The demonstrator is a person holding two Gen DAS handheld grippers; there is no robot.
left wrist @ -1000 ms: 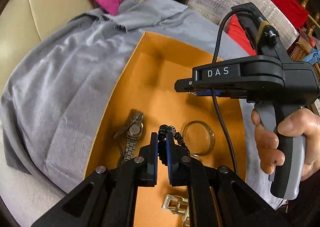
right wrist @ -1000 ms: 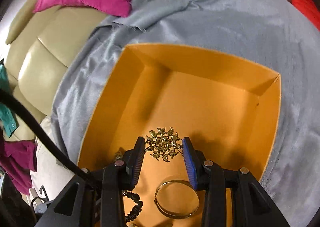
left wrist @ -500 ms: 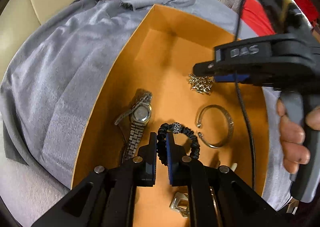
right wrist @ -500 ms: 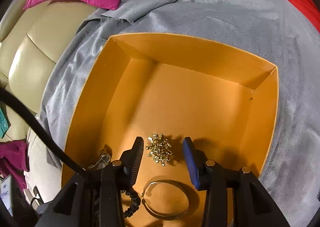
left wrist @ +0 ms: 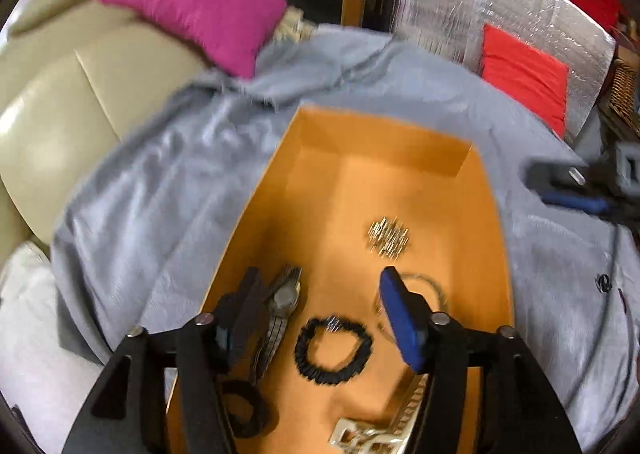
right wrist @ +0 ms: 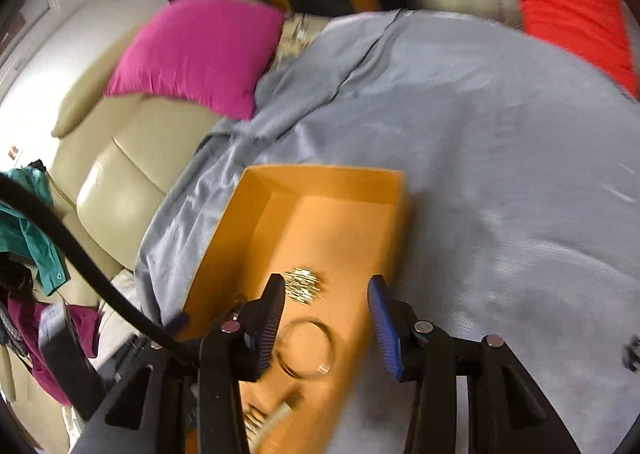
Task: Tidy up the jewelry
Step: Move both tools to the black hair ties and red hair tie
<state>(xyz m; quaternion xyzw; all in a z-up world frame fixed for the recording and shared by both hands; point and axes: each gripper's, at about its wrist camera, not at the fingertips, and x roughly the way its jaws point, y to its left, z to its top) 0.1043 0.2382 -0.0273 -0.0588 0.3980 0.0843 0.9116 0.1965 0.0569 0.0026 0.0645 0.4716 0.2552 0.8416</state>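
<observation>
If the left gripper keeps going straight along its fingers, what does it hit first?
Probably the black beaded bracelet on the floor of the orange box, between the opening fingers of the left gripper; blur leaves depth uncertain.

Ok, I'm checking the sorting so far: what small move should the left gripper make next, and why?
Probably lift the left gripper up and away from the orange cardboard box. Its jaws are opening with nothing pressed between them, and the black beaded bracelet lies loose on the box floor beside the silver wristwatch, so that piece looks delivered.
</observation>
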